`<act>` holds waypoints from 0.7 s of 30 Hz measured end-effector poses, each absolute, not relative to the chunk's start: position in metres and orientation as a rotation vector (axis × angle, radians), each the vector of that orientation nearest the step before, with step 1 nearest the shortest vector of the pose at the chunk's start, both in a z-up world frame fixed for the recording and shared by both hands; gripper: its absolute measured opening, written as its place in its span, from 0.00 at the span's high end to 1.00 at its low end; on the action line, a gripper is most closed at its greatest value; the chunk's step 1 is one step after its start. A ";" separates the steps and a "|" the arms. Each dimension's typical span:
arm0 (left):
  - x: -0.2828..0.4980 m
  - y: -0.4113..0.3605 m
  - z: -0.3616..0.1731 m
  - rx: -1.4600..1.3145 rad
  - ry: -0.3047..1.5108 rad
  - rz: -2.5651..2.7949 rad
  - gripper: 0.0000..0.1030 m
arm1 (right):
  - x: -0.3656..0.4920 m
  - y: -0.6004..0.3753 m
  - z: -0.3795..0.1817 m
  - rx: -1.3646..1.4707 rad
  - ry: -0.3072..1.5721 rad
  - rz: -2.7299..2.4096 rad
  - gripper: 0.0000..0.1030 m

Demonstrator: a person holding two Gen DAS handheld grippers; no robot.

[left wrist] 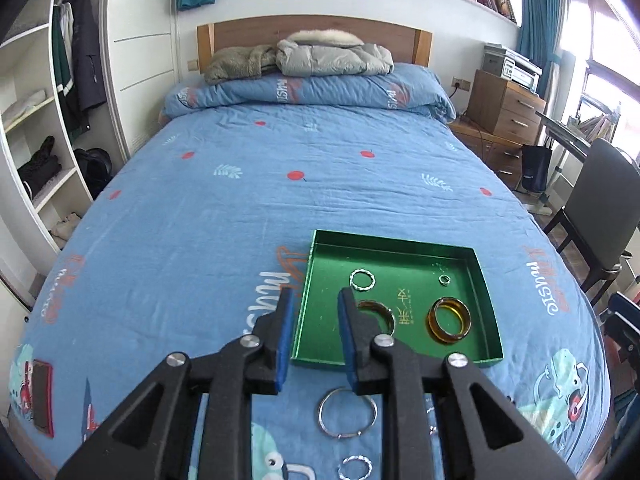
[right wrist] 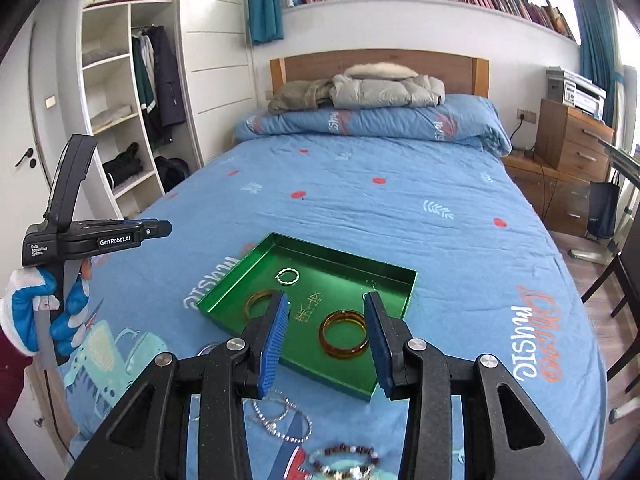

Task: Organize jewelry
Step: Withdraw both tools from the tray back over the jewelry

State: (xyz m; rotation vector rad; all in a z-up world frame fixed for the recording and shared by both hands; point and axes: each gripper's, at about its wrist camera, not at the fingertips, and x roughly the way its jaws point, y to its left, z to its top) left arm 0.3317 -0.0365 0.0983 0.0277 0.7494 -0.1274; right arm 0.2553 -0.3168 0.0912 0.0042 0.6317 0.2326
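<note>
A: Starting big. Blue printed bedspread (left wrist: 248,216) covering the whole bed, green tray (left wrist: 491,322) lying flat on it near the foot end.

B: Confirming in right wrist view, tray (right wrist: 224,286) sitting just ahead of both grippers.

A: Left gripper (left wrist: 314,340) hanging above the tray's near left corner, fingers parted moderately, gripping nothing.

B: Right gripper (right wrist: 326,340) hovering over the tray's near edge, fingers spread wide, also carrying nothing. Left gripper (right wrist: 160,229) also showing side-on at far left, gloved hand (right wrist: 40,312) gripping its handle.

A: Moving to contents. Amber bangle (left wrist: 449,319) lying in the tray's right half, right of the left gripper's fingers. Second amber bangle (left wrist: 380,312) lying further left, partly hidden behind the left gripper's right finger.

B: Matching here: amber bangle (right wrist: 345,334) showing between the right gripper's fingers, second amber bangle (right wrist: 259,300) tucked behind its left finger.

A: Twisted silver ring (left wrist: 362,279) lying beyond the fingertips, toward the tray's far side. Small ring (left wrist: 444,279) sitting near the far right corner.

B: Outside the tray now. Large silver hoop (left wrist: 347,412) lying on the bedspread beneath the left gripper, smaller twisted ring (left wrist: 355,467) nearer the camera.

A: Rhinestone chain (right wrist: 280,416) lying loose below the right gripper, beaded bracelet (right wrist: 346,460) at the bottom edge, blurred.
</note>
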 end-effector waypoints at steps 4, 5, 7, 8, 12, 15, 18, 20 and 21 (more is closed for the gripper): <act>0.272 -0.022 0.111 0.056 0.709 -0.125 0.80 | 0.189 -0.326 0.106 0.015 0.594 0.221 0.62; 0.259 -0.019 0.112 0.055 0.708 -0.130 0.80 | 0.174 -0.328 0.108 0.013 0.585 0.215 0.62; 0.233 -0.014 0.113 0.049 0.704 -0.139 0.80 | 0.146 -0.334 0.110 0.024 0.575 0.206 0.62; 0.220 -0.012 0.112 0.050 0.702 -0.144 0.80 | 0.133 -0.337 0.110 0.031 0.570 0.199 0.62; 0.173 -0.006 0.108 0.057 0.686 -0.157 0.80 | 0.088 -0.342 0.110 0.031 0.550 0.166 0.62; 0.142 -0.002 0.104 0.054 0.683 -0.171 0.79 | 0.062 -0.345 0.107 0.056 0.547 0.159 0.62; 0.118 0.000 0.100 0.063 0.673 -0.191 0.78 | 0.039 -0.345 0.102 0.080 0.541 0.153 0.62; 0.106 0.000 0.096 0.058 0.668 -0.206 0.62 | 0.031 -0.344 0.096 0.098 0.545 0.155 0.62; 0.100 0.001 0.094 0.058 0.664 -0.211 0.61 | 0.028 -0.343 0.093 0.106 0.547 0.156 0.62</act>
